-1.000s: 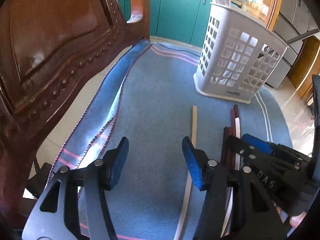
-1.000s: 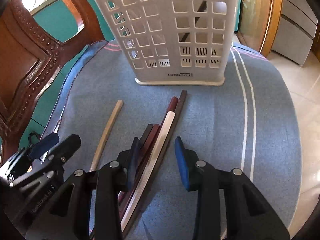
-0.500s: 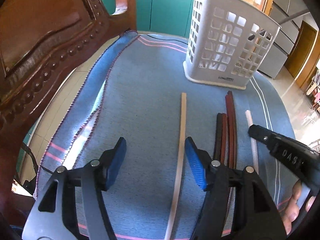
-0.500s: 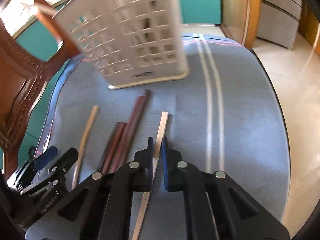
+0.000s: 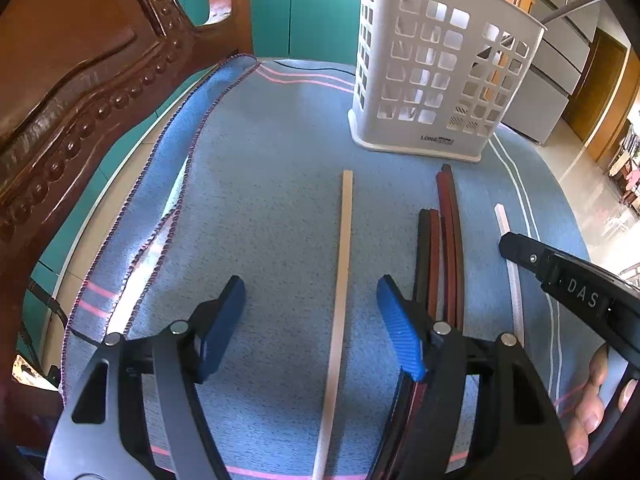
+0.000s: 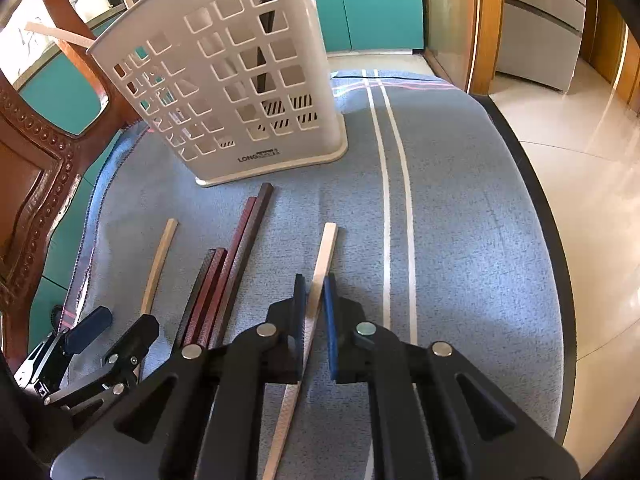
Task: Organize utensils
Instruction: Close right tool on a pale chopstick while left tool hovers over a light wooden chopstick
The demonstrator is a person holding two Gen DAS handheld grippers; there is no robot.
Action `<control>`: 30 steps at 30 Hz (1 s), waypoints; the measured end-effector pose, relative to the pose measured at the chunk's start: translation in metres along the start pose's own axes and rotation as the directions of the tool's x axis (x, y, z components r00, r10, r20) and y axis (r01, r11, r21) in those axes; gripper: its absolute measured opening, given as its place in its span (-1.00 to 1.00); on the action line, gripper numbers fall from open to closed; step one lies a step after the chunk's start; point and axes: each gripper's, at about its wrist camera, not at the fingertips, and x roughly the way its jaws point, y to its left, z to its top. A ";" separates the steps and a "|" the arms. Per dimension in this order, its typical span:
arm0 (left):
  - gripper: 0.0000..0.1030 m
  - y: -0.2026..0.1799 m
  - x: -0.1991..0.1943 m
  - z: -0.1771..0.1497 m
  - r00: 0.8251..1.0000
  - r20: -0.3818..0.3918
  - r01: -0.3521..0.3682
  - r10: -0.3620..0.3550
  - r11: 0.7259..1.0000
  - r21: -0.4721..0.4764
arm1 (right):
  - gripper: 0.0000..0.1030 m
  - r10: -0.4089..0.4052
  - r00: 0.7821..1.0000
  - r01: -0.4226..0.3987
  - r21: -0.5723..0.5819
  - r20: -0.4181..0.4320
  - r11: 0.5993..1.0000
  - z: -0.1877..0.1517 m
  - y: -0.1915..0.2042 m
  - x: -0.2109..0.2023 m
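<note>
Left hand-held gripper (image 5: pixel 310 328): black angular plastic arms, triangular cut-outs, round silver pivot screws, blue ribbed fingers (image 5: pixel 398 336).
Right hand-held gripper (image 6: pixel 314 320): same black arms and silver screws, blue fingers (image 6: pixel 330 320); white lettering "DAS" on its side in the left wrist view.
Bare fingertips at near right, no sleeve visible.

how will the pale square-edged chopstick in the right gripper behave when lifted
The pale square-edged chopstick looks thin and rigid, so probably light and stiff. The right gripper pinches it along its length, not at the end, so it may pivot. Flat sides suggest it won't roll on the blue cloth.
</note>
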 end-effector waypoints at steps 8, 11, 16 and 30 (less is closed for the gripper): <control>0.39 -0.001 0.002 0.001 1.000 -0.007 0.003 -0.003 1.000 0.013 | -0.80 -0.017 1.000 0.017 -0.018 0.008 1.000 -0.001 0.008 0.003; 0.41 -0.004 0.004 0.000 1.000 -0.008 0.002 -0.002 1.000 0.018 | -0.80 -0.017 1.000 0.017 -0.019 0.010 1.000 -0.002 0.010 0.004; 0.42 -0.005 0.006 -0.001 1.000 -0.008 0.001 -0.001 1.000 0.022 | -0.80 -0.018 1.000 0.018 -0.018 0.010 1.000 -0.002 0.010 0.004; 0.46 -0.006 0.009 0.000 1.000 -0.009 -0.002 0.003 0.999 0.033 | -0.68 -0.013 1.000 0.013 -0.028 0.011 1.000 -0.004 0.014 0.005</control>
